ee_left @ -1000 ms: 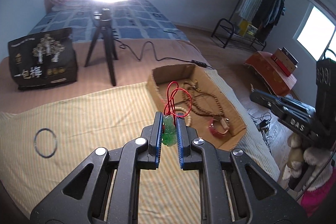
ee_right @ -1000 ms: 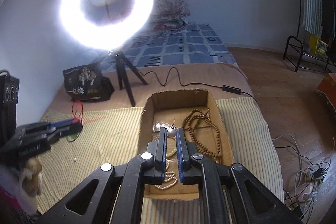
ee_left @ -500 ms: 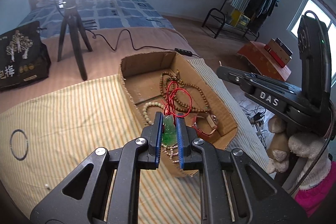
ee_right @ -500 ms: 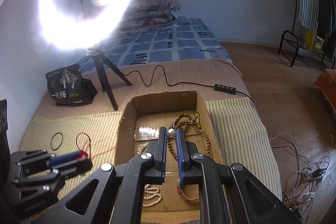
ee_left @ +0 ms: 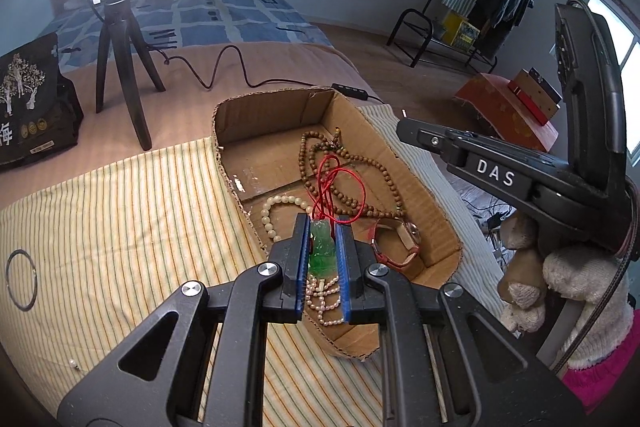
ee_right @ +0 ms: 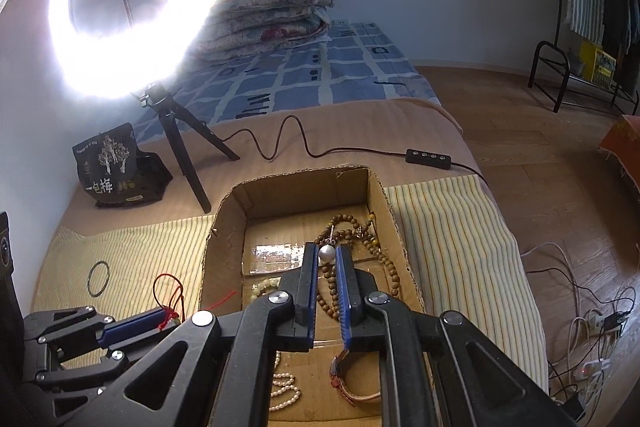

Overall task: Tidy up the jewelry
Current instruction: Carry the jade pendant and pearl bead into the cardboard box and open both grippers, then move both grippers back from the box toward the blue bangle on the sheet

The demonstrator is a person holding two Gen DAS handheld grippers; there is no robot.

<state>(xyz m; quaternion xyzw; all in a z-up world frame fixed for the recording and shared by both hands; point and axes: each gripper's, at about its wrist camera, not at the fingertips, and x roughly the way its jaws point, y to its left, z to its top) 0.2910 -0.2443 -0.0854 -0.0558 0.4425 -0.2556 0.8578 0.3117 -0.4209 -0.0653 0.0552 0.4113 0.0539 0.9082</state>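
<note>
My left gripper (ee_left: pixel 323 223) is shut on a green jade pendant (ee_left: pixel 322 251) with a red cord (ee_left: pixel 334 183), held above the near left wall of the cardboard box (ee_left: pixel 424 183). The box holds a brown bead necklace (ee_left: pixel 360 163), pale beads (ee_left: pixel 276 211), small pearls (ee_left: pixel 320 301) and a red-strapped watch (ee_left: pixel 394 239). My right gripper (ee_right: pixel 327 250) is shut on a round pearl earring (ee_right: pixel 327 253) above the box (ee_right: pixel 228 239). In the right wrist view the left gripper (ee_right: pixel 162 317) sits left of the box with the red cord (ee_right: pixel 170 291).
A dark bangle (ee_left: pixel 21 279) and a loose pearl (ee_left: pixel 73 363) lie on the striped cloth (ee_left: pixel 120 227), left of the box. A ring light on a tripod (ee_right: pixel 188 155), a black bag (ee_right: pixel 116 167) and a cable with a switch (ee_right: pixel 428 158) stand behind.
My left gripper has carried the jade pendant rightward to the box's edge. My right gripper has stayed over the box holding the pearl earring, shifting slightly.
</note>
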